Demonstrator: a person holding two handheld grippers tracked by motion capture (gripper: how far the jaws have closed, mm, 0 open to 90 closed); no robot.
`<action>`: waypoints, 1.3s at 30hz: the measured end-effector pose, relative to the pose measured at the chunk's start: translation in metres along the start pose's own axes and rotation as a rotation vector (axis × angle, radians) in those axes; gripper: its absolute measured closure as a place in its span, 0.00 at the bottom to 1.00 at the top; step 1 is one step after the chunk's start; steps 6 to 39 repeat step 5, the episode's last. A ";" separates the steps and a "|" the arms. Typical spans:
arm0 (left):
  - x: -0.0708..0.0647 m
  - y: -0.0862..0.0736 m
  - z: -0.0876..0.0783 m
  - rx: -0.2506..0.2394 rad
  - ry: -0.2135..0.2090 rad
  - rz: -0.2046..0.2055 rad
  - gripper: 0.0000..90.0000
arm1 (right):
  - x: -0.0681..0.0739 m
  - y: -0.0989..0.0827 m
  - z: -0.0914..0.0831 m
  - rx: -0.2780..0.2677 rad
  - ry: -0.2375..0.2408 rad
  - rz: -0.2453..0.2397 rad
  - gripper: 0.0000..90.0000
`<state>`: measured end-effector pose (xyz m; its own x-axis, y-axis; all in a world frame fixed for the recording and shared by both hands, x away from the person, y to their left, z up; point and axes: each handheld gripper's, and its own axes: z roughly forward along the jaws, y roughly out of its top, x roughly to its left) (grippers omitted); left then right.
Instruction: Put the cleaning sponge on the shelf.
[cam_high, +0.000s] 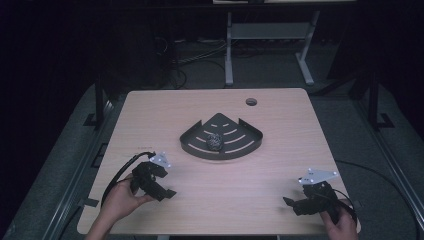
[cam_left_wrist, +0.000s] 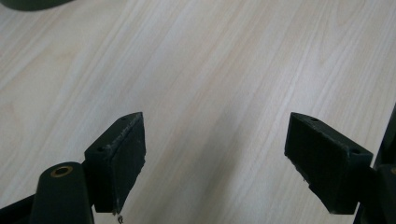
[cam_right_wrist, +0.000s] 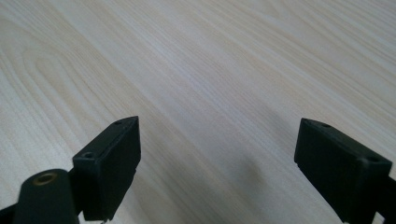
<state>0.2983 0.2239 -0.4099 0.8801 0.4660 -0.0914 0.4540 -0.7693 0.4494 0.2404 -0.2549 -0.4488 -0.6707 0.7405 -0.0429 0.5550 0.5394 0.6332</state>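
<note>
Your left gripper sits low over the counter at its near left, jaws spread wide with only bare wood between them, and your right gripper rests at the near right, its jaws just as wide and empty. The dark ball lies in the middle of the black fan-shaped tray at the counter's centre, well apart from both grippers. In the left gripper view, a dark edge of the tray shows at the top left corner.

Your crumpled grey ball lies loose in the middle of the dark slotted corner tray, mid-table.
</note>
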 end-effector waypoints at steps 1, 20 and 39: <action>-0.001 -0.002 -0.001 0.001 -0.001 -0.003 0.22 | 0.000 0.000 0.000 -0.001 0.002 0.000 0.16; -0.002 -0.012 -0.003 -0.009 0.014 -0.002 0.23 | 0.002 0.000 -0.001 -0.006 0.003 -0.007 0.16; -0.002 -0.012 -0.003 -0.009 0.014 -0.002 0.23 | 0.002 0.000 -0.001 -0.006 0.003 -0.007 0.16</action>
